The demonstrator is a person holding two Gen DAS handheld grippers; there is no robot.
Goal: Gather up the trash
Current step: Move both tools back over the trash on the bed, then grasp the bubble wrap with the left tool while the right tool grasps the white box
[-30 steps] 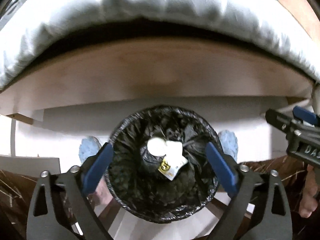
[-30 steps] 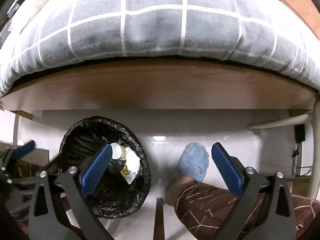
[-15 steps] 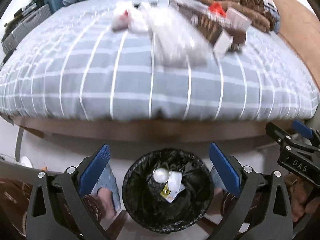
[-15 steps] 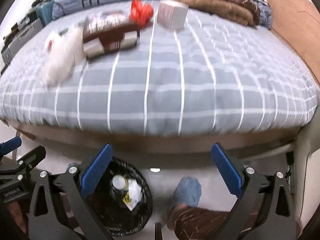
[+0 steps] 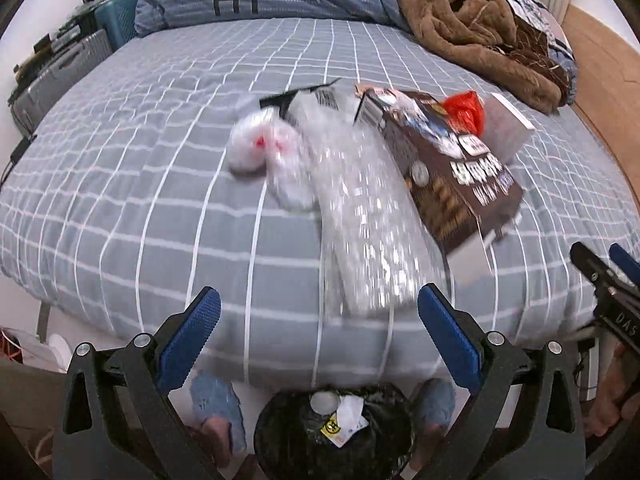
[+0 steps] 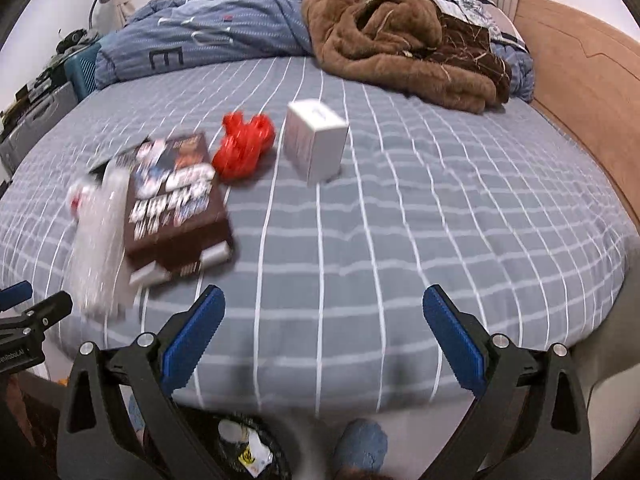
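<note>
Bed [image 6: 400, 220]: brown box [image 6: 176, 204], red wrapper [image 6: 244, 150], white box [image 6: 316, 140] | left gripper [image 5: 320, 332], right gripper [image 6: 324, 328] jaws apart, empty | bin [image 5: 280, 432] below

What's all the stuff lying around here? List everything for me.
Brown box: one, on bed, left.
Bubble wrap: one, clear, beside the box.
Red bag: one, crumpled, mid-bed.
White box: one, right of red bag.
Brown blanket: one, far end.
Blue duvet: one, far left.
Bin: one, black-lined, on floor, scraps inside.
Left gripper: blue fingers, open.
Right gripper: blue fingers, open.
</note>
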